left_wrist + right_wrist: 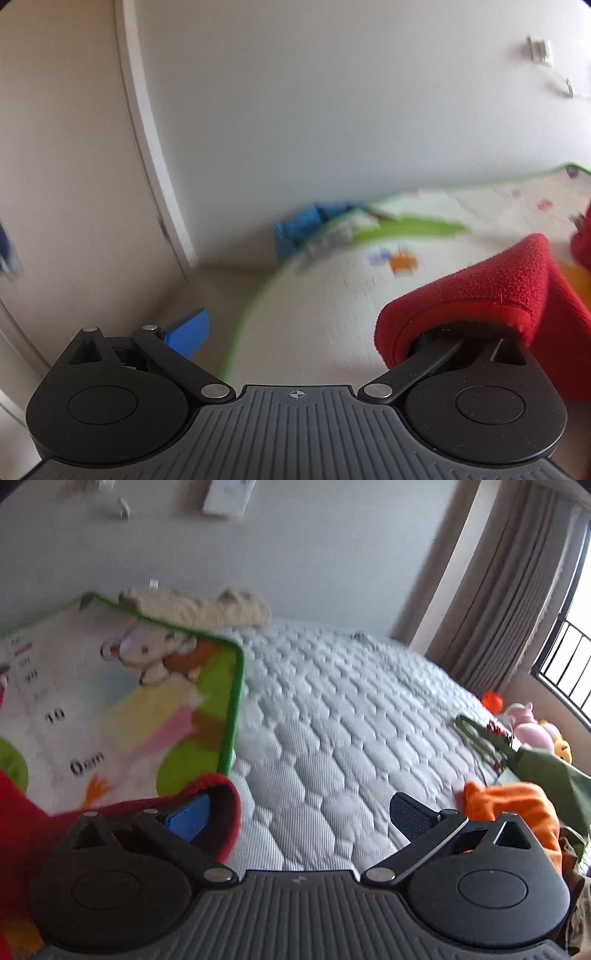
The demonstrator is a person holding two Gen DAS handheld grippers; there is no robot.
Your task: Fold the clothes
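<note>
Both grippers are standing wide open, yet each is carrying red cloth draped over one finger. On the left gripper (295, 332), the red fleece garment (480, 295) is hanging over the right-hand finger, hiding it, while the blue pad of the other finger (188, 332) is showing bare. On the right gripper (306, 816), a ribbed hem of the same red cloth (221, 812) is wrapping round the left-hand finger, its blue pad peeking out, and the black right-hand finger (410, 818) is standing free. So the garment is lying between the two tools, inward of each, its long axis seemingly running from one to the other, equally near both. Beneath, a printed play mat (110, 709) with a green border is lying on a quilted white mattress (351, 720); orange and green clothes (517, 805) are waiting at the right.
</note>
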